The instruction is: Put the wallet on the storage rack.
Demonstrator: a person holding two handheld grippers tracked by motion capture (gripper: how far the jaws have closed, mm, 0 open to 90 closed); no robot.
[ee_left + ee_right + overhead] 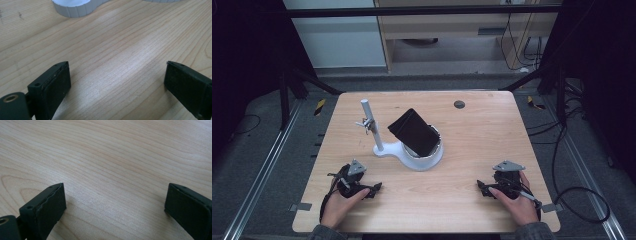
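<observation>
Grippers at rest on the wooden surface (462,150).
Left gripper (373,190) and right gripper (482,188) both gape, holding nothing; black pouch (413,132) in white stand (424,159) ahead, between them; no writing legible.

Bright tabletop, dark surround.
Even overhead light falls on the table (472,150); a pale sheen lies between the left gripper (117,82) jaws, whose near edges blur. Soft, short shadows sit beneath the right gripper (115,205).
</observation>
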